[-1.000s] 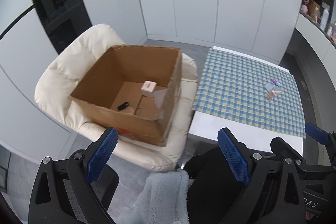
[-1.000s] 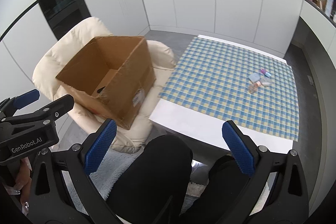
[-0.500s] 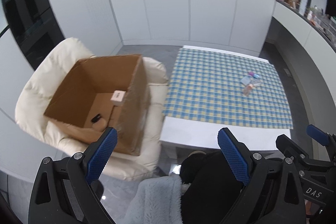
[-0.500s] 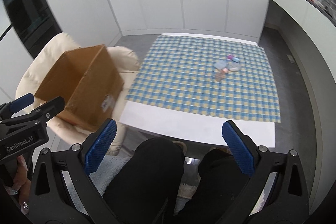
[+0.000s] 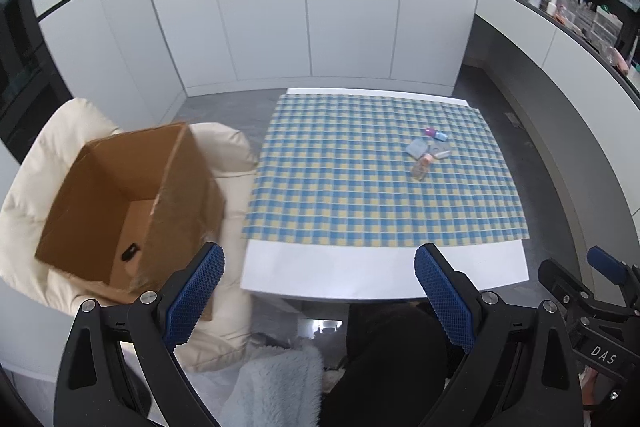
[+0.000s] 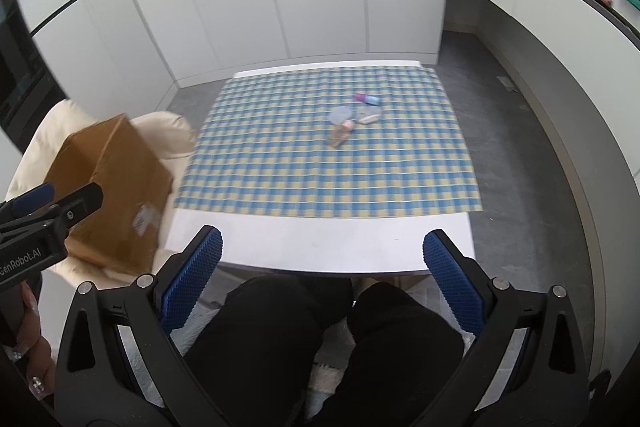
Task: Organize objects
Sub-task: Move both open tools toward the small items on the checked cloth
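The left gripper (image 5: 318, 289) has its blue-padded fingers (image 5: 194, 291) spread wide with nothing between them, held above the near edge of the table (image 5: 380, 267). The right gripper (image 6: 322, 277) likewise has its fingers (image 6: 450, 279) wide apart and empty, above the person's dark-clad knees (image 6: 320, 339) just short of the table. On the table lies a blue and yellow checked cloth (image 5: 360, 187). A small cluster of toiletry items (image 5: 428, 153) sits on the cloth toward the table's far right part, the pieces touching or just beside one another; what each is, I cannot tell. Left of the table an open cardboard box (image 5: 128, 203) rests on a cream cushioned chair (image 5: 36, 167), with a small dark object (image 5: 129, 251) on its floor.
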A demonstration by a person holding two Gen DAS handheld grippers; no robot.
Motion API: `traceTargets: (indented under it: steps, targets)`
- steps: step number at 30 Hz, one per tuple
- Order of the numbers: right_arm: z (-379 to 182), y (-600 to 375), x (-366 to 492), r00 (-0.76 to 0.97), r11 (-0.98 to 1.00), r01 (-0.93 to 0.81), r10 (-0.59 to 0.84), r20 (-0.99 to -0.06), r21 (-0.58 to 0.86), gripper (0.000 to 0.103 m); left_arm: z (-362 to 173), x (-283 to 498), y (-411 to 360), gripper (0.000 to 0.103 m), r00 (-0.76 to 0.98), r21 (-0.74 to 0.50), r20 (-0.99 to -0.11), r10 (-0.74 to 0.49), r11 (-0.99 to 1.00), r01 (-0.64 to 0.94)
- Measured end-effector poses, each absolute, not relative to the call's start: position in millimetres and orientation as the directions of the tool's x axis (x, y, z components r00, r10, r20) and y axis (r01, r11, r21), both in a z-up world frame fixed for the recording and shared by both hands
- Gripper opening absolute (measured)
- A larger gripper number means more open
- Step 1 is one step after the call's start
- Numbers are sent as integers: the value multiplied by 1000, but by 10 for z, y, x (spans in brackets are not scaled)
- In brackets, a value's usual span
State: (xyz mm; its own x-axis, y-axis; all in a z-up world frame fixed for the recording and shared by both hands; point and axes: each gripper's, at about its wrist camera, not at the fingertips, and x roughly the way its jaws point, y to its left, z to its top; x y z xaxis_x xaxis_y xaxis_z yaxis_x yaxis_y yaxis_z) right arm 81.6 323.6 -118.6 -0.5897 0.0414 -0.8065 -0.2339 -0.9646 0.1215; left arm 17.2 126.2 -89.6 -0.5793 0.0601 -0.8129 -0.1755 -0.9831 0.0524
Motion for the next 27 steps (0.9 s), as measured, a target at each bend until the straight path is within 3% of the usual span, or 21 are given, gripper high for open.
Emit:
traceTargets:
  steps: [27]
  targets:
    - [-2048,4399,154,-511,-932,-340,70,-856,127,102,-1832,-841,1926,97,-511,50,-859,33,-988,-148]
